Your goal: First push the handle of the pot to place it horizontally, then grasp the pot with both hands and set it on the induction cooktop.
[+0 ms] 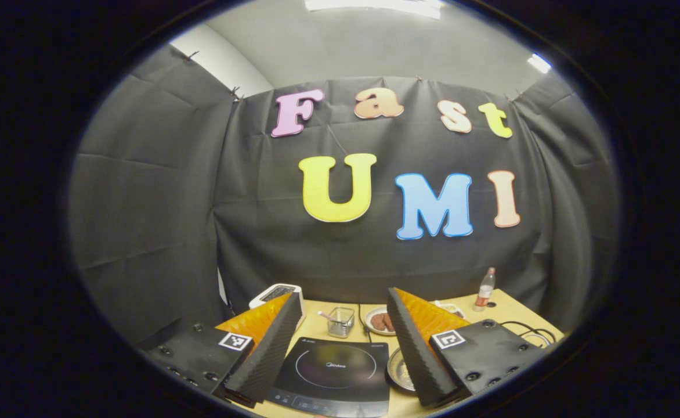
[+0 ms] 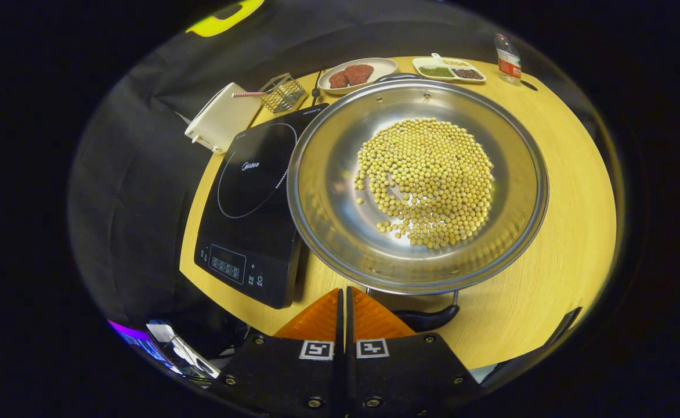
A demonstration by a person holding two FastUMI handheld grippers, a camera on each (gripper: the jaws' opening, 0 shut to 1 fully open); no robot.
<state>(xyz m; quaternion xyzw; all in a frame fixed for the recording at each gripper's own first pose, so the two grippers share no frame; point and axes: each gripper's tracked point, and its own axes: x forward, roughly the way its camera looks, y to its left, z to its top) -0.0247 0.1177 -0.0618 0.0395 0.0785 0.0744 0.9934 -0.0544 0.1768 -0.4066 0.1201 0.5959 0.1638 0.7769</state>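
A wide steel pot (image 2: 328,191) with several yellow beans (image 2: 427,180) in it stands on the wooden table, right of the black induction cooktop (image 2: 247,209). Its near black handle (image 2: 430,319) lies just right of my right gripper (image 2: 343,291), which is shut with nothing between its fingers, the tips close to the pot's near rim. A second handle (image 2: 401,76) sits at the far rim. My left gripper (image 1: 344,296) is open above the cooktop (image 1: 331,371), and part of the pot's rim (image 1: 398,368) shows beside its right finger (image 1: 415,348).
Behind the cooktop are a white toaster (image 2: 218,119), a small wire basket (image 2: 282,93) and a plate of meat (image 2: 354,75). A divided dish (image 2: 447,71) and a bottle (image 2: 508,58) stand at the far right. Cables (image 1: 528,334) lie on the table's right side.
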